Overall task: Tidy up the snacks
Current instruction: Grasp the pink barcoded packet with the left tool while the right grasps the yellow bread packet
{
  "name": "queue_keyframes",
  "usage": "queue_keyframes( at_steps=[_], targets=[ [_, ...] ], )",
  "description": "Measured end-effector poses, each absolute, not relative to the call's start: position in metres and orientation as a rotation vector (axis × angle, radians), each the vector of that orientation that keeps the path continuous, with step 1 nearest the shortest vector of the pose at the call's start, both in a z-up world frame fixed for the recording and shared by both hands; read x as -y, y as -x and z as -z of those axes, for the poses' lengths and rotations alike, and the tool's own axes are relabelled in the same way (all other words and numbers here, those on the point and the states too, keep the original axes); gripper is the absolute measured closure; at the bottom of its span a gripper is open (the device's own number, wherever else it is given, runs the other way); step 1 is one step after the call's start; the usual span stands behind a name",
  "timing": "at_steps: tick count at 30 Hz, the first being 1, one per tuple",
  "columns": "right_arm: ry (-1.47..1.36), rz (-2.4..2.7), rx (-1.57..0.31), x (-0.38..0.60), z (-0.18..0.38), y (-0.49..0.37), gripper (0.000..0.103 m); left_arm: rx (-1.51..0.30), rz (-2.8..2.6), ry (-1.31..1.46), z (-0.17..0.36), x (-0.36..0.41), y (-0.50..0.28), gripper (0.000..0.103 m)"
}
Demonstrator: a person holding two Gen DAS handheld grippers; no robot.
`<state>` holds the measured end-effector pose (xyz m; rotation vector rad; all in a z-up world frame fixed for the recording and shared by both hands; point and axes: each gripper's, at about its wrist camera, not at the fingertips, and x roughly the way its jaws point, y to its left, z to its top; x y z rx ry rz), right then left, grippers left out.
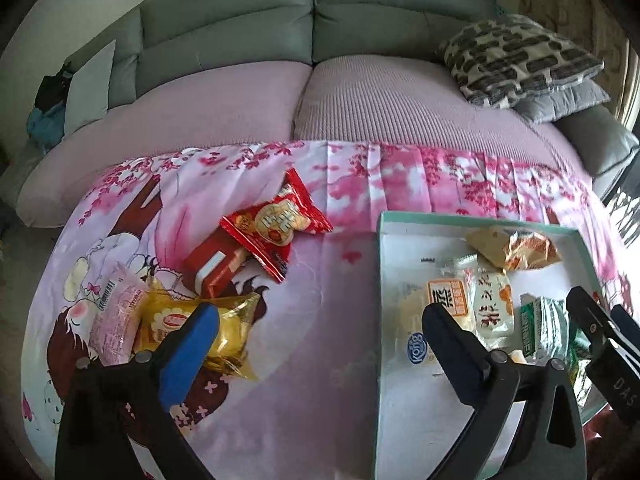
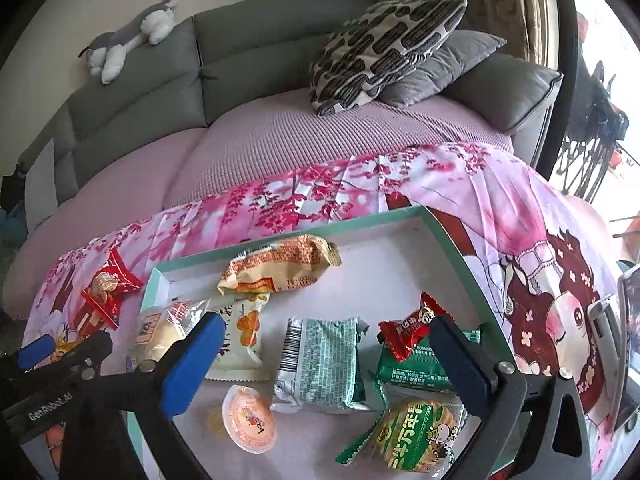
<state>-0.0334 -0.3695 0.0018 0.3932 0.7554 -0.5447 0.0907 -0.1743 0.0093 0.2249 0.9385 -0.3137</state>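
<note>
both hand-held grippers gape empty; left of the teal tray (image 1: 472, 222), the light, crinkly yellow snack packet (image 1: 232, 328) wants pinching mid-body.

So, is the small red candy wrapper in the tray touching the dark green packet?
Touching. The right wrist view shows the small red candy wrapper lying on top of the dark green packet, overlapping its upper left corner, inside the tray.

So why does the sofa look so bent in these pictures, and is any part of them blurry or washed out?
Left wrist view: the fisheye lens bows the sofa and darkens the corners; the tray edge stays fairly sharp, though the picture's far right rim is smeared. Right wrist view: same bending, and daylight from the window at the right is washed out to white, while the snacks in the tray read clearly.
</note>
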Motion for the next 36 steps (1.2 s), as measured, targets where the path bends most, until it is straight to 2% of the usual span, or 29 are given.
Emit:
queue_keyframes(
  at_steps=[9, 16, 23, 30, 36],
  targets=[
    [-0.438, 0.502, -0.704, 0.354, -0.013, 0.027, 0.0, -0.897, 0.24, -0.081, -0.037, 0.102, -0.109, 0.001],
    [-0.402, 0.349, -0.678, 0.294, -0.021, -0.004, 0.0, -0.871, 0.082, -0.037, -0.05, 0.017, -0.125, 0.001],
    [-0.308, 0.168, -0.717, 0.212, -0.019, -0.044, 0.0, -0.959, 0.039, 0.024, -0.025, -0.038, -0.143, 0.001],
    [-0.143, 0.028, -0.827, 0.133, 0.013, -0.08, 0.0, -1.089, 0.118, -0.007, 0.016, -0.033, -0.163, 0.001],
    [-0.084, -0.005, -0.878, 0.105, 0.036, -0.094, 0.0, -1.158, 0.117, 0.027, 0.043, -0.037, -0.179, 0.001]
  ],
)
